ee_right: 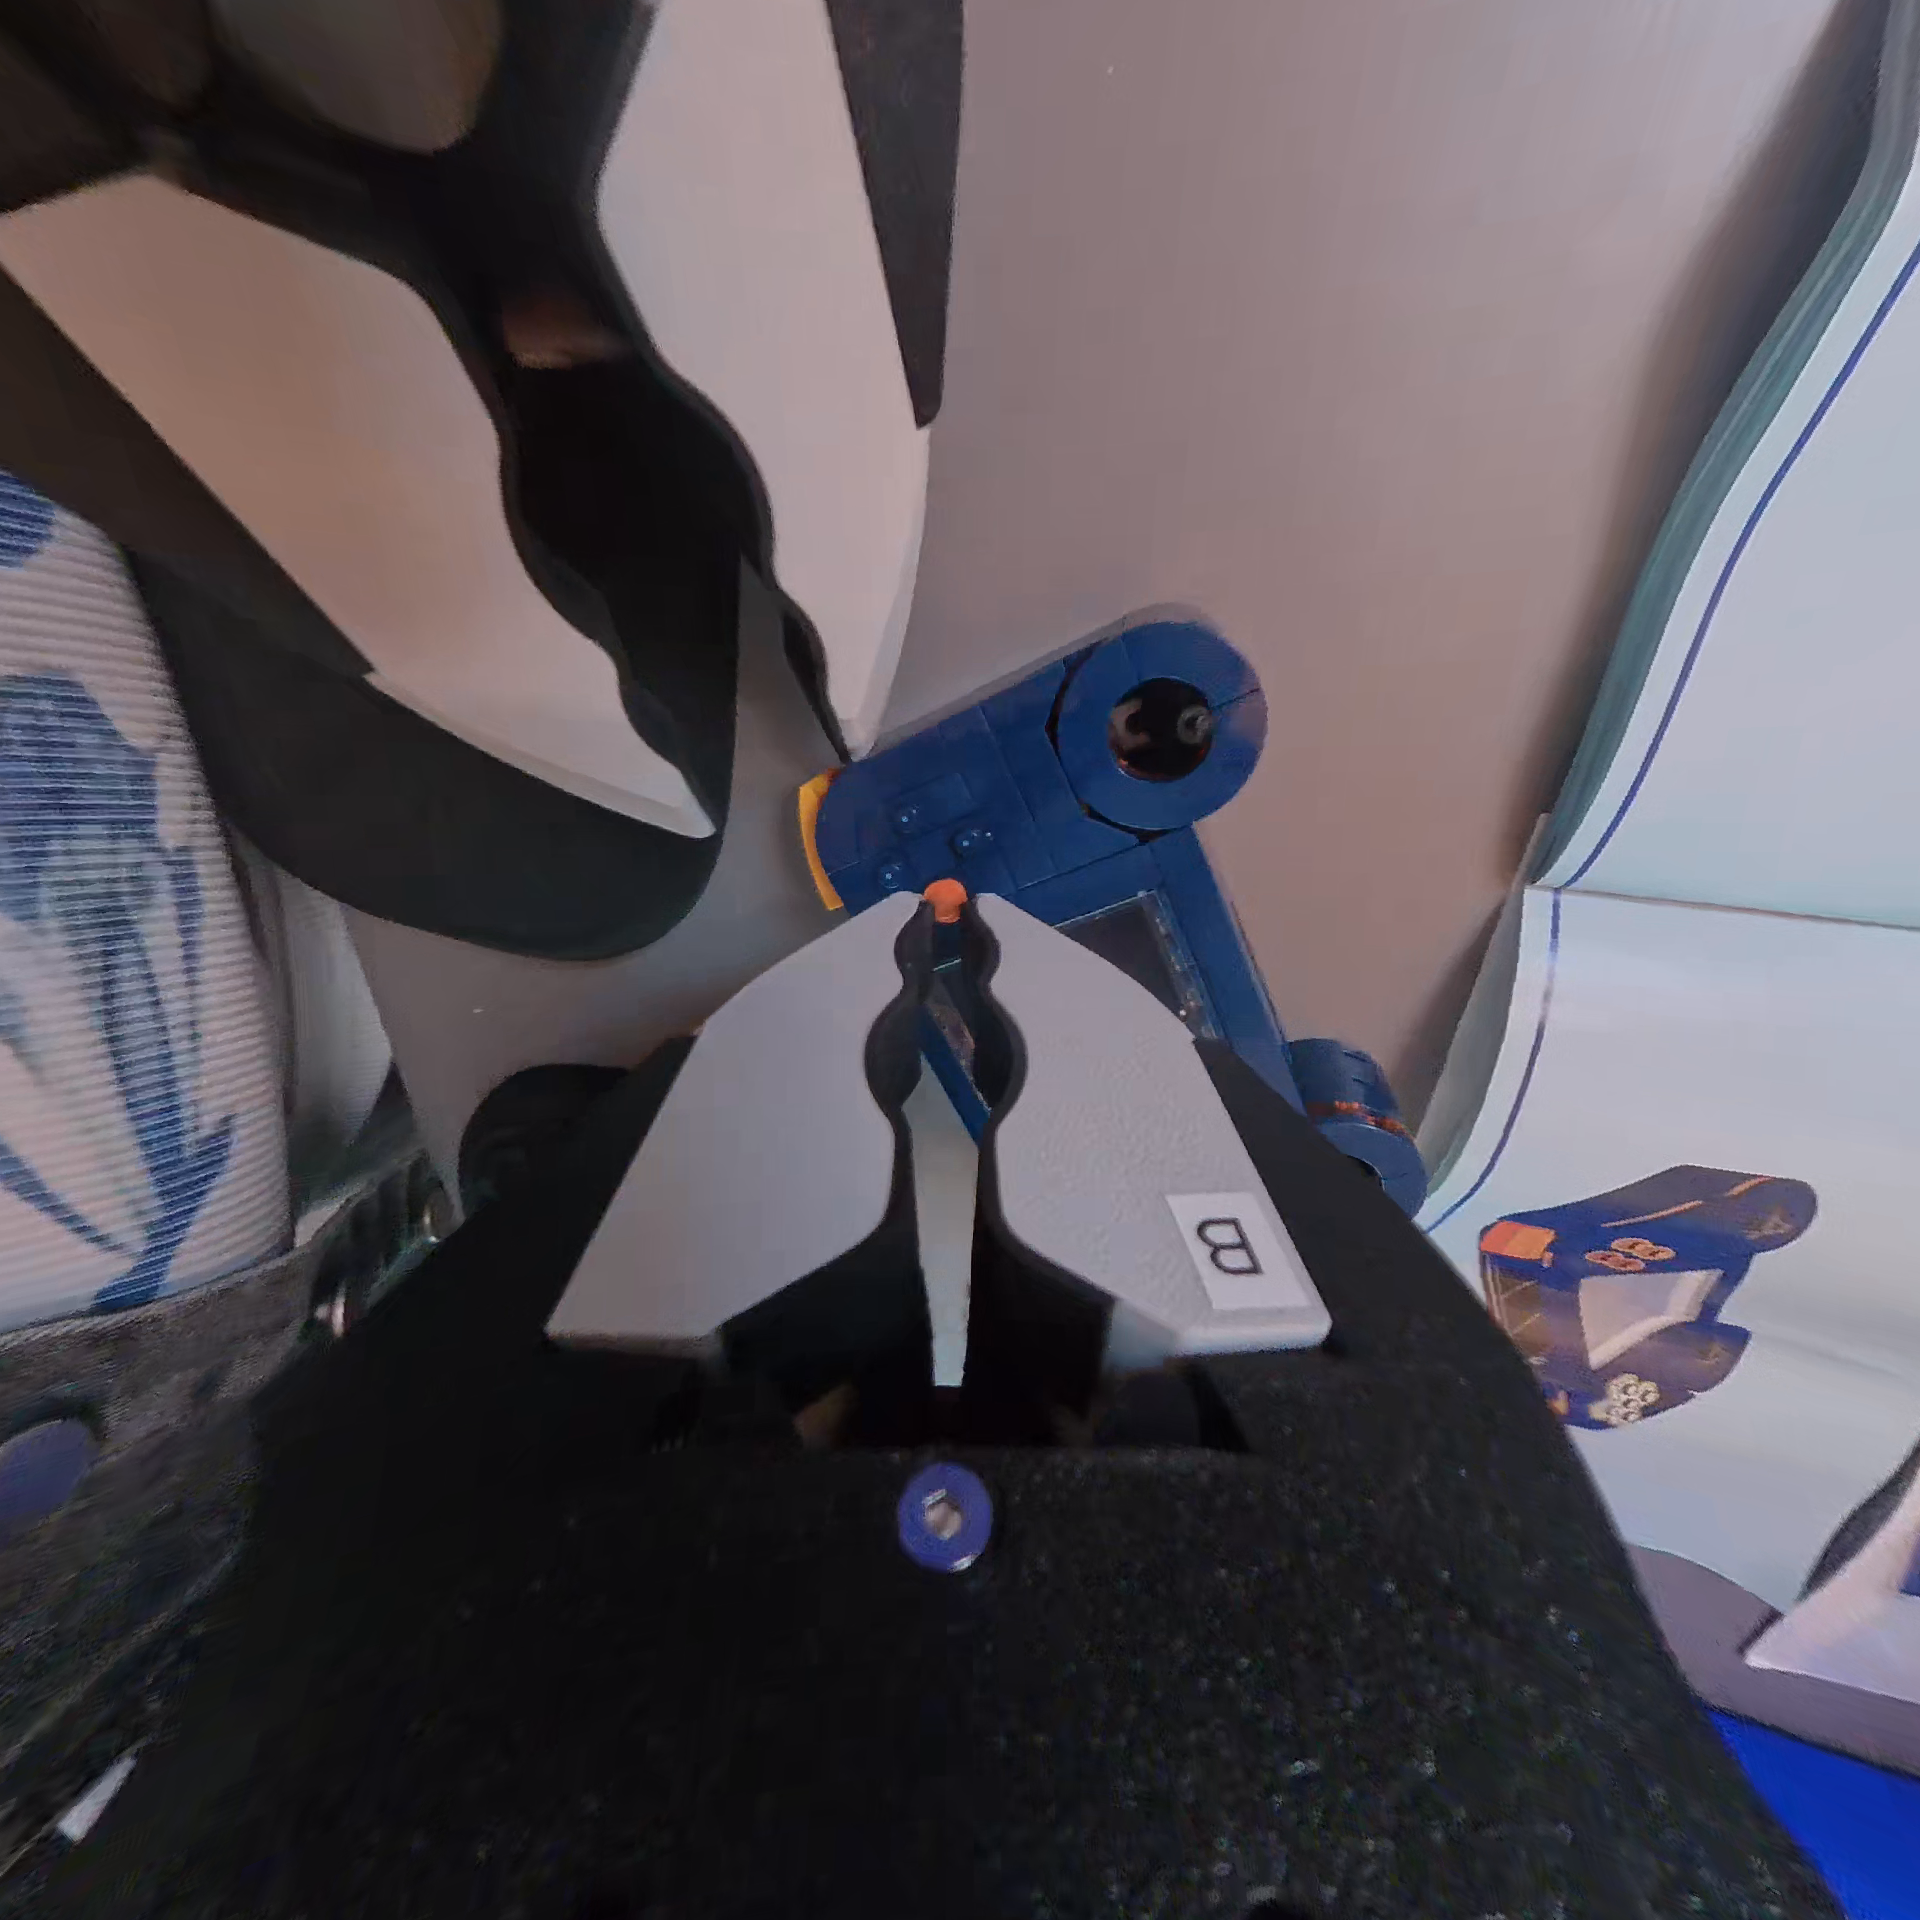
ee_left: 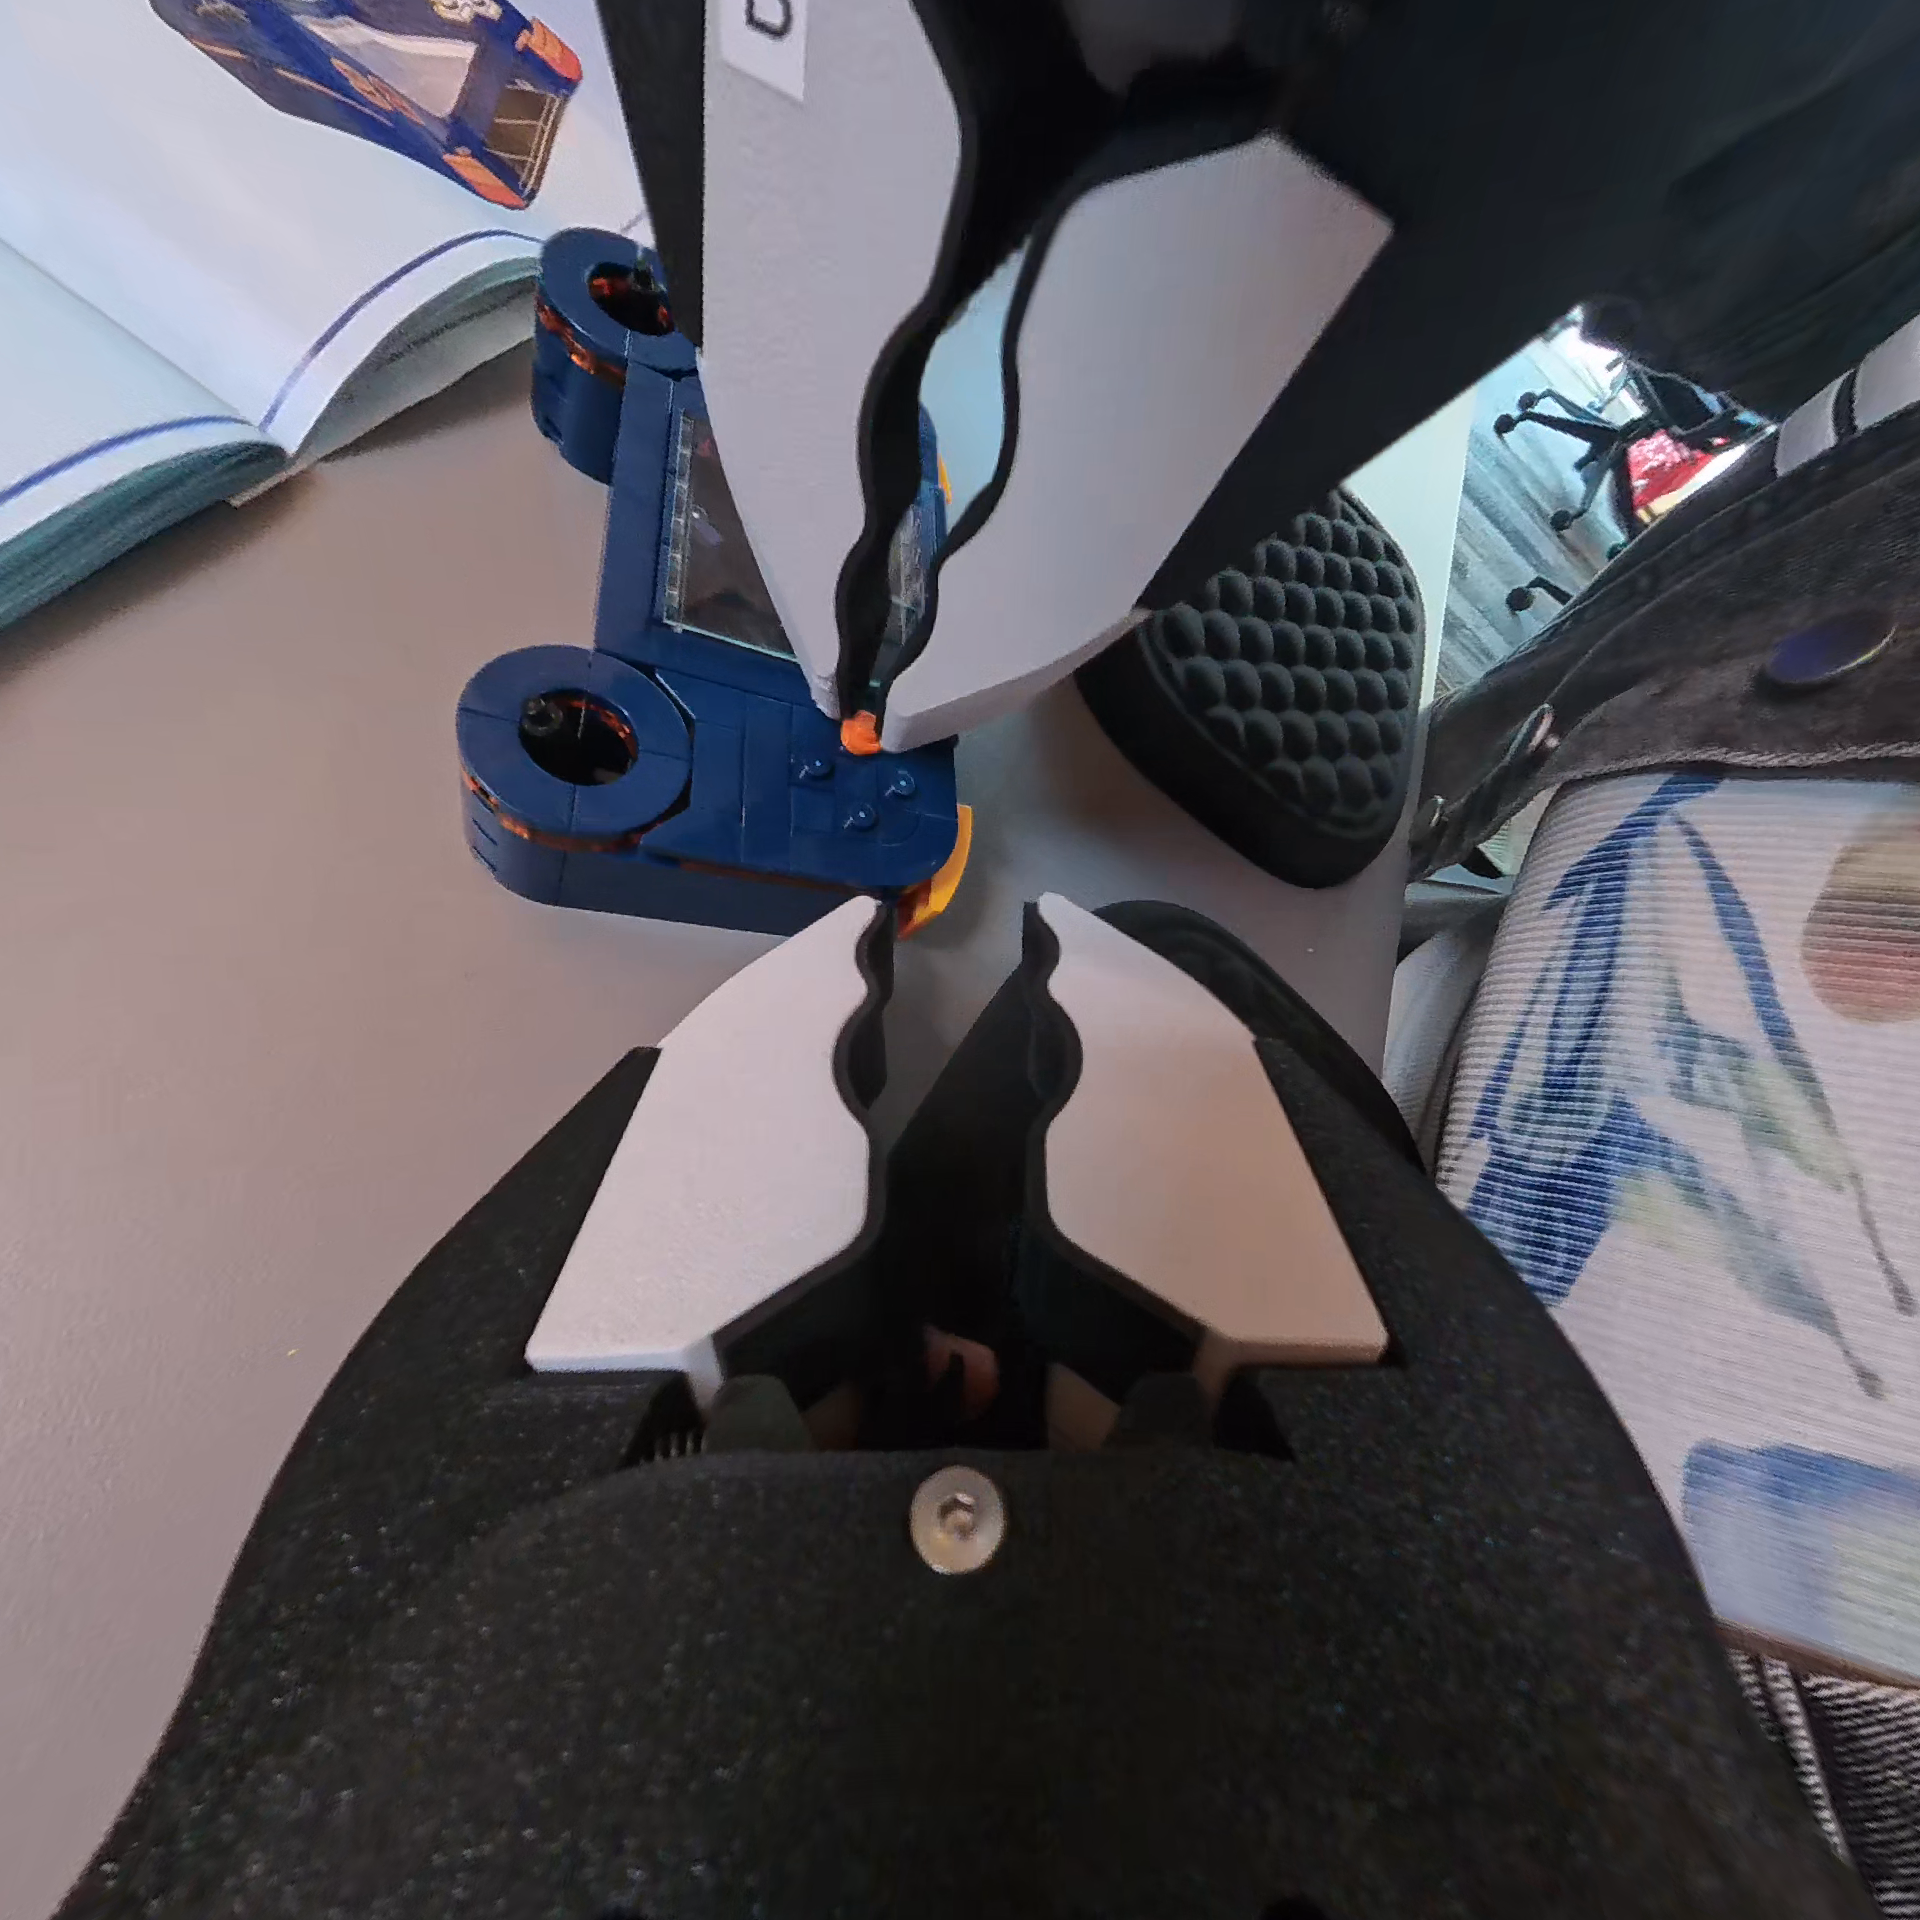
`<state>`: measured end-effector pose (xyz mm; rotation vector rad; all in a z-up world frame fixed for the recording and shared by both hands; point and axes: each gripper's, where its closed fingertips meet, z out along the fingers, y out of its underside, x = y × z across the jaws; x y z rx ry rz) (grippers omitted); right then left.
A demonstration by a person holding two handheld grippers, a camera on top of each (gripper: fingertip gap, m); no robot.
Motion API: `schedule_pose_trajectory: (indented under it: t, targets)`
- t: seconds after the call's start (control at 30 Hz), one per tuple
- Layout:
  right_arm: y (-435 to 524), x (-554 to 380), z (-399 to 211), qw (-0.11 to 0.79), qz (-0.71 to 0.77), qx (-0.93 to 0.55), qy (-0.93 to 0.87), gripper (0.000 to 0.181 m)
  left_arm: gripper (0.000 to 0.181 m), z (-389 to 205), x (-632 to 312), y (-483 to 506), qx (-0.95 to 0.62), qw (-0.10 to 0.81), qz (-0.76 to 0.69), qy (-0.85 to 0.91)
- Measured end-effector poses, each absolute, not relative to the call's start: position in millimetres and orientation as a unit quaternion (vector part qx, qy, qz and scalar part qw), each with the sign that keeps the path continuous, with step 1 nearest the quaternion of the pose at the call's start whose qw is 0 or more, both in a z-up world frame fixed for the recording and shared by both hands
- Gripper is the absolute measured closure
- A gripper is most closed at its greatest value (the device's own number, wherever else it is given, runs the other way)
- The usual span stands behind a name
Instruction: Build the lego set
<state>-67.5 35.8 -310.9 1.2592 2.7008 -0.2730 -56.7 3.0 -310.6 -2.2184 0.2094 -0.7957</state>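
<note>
A dark blue lego model with two round ring parts, a clear window panel and orange trim lies on the grey table. My right gripper reaches in from above, shut on a small orange piece, and holds it on the model's studded top near its front corner. In the right wrist view the right gripper pinches the orange piece against the model. My left gripper is open and empty, its tips just off the model's orange-edged corner. It also shows in the right wrist view.
An open instruction booklet lies beyond the model; it also shows in the right wrist view. A black dimpled object sits right of the model. A person's white and blue printed garment is at the table's right edge.
</note>
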Motion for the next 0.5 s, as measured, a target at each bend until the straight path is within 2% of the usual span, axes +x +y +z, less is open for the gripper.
schedule_pose_trajectory:
  t: [0.03, 0.2, 0.37, 0.5]
  targets:
    - [35.8, -67.5, -311.0, 0.083, -0.095, 0.426, 0.896, 0.177, 0.157, -310.4, -56.8, 2.9, -0.867, 0.378, -0.314, 0.081]
    - [35.8, -67.7, -311.2, 0.095, -0.097, 0.429, 0.893, 0.175, 0.157, -310.6, -56.9, 3.0, -0.868, 0.379, -0.311, 0.081]
    - [36.7, -68.5, -310.3, 0.043, -0.119, 0.395, 0.910, 0.166, 0.158, -310.1, -57.8, 3.6, -0.868, 0.382, -0.308, 0.078]
    - [35.4, -73.0, -292.2, 0.008, -0.215, 0.412, 0.886, 0.159, 0.158, -307.0, -59.8, 4.0, -0.863, 0.392, -0.310, 0.072]
